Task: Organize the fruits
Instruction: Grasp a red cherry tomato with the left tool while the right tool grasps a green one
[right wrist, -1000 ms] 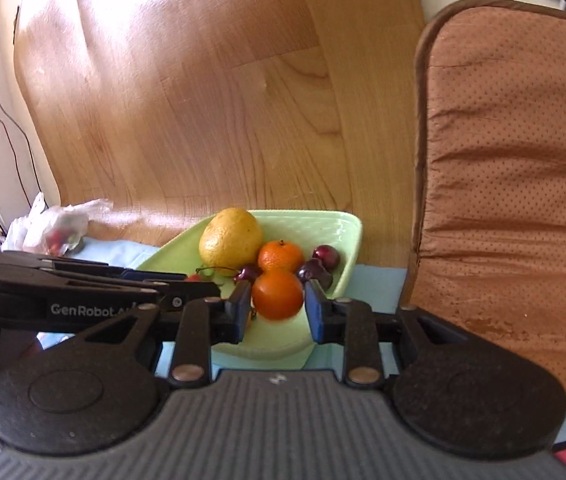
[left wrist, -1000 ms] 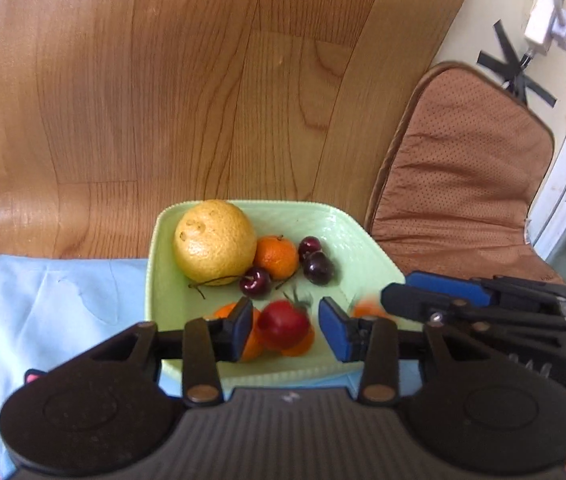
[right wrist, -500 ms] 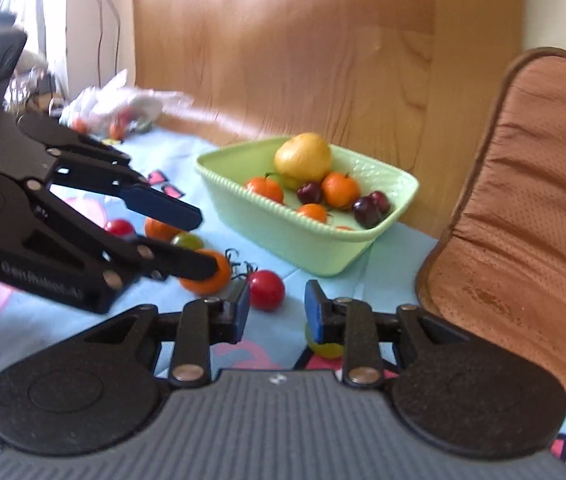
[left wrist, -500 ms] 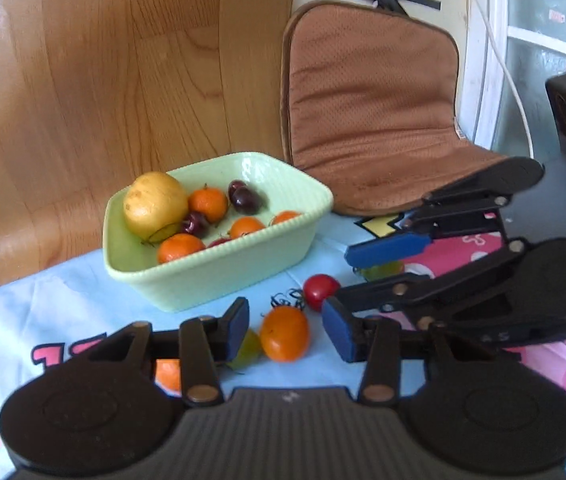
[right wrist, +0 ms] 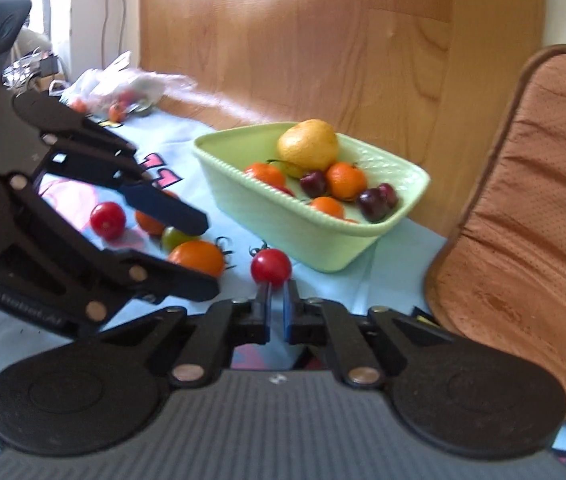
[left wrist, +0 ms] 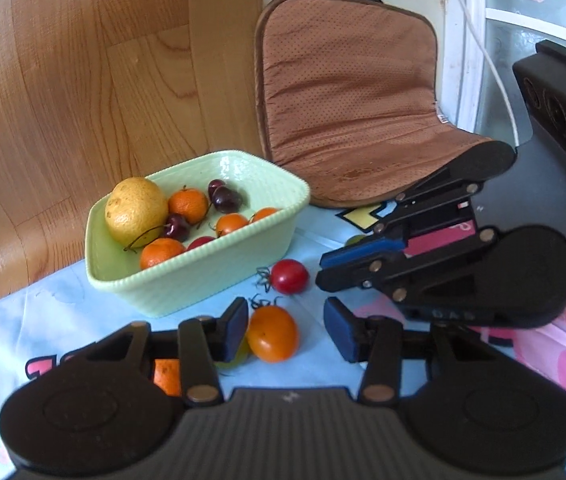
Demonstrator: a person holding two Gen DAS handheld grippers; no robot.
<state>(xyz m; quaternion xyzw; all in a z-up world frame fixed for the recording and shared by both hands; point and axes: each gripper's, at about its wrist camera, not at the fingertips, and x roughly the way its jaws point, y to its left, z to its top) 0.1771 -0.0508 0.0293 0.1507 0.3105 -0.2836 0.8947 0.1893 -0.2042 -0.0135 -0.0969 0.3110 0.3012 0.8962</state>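
Blue cloth (left wrist: 43, 320) underfoot. Your left gripper (left wrist: 286, 326), jaws opening, brackets an orange tomato (left wrist: 273, 333) untouched. Your right gripper (right wrist: 277, 305) is closed, empty, just short of a red tomato (right wrist: 271, 267). Beyond: green basket (left wrist: 203, 276) holding fruit.

Two matte black handheld grippers: the left gripper (left wrist: 286, 326) and right gripper (right wrist: 277, 308) share blue finger pads, brass-coloured pivot pins, round textured housings and ribbed grey bases.
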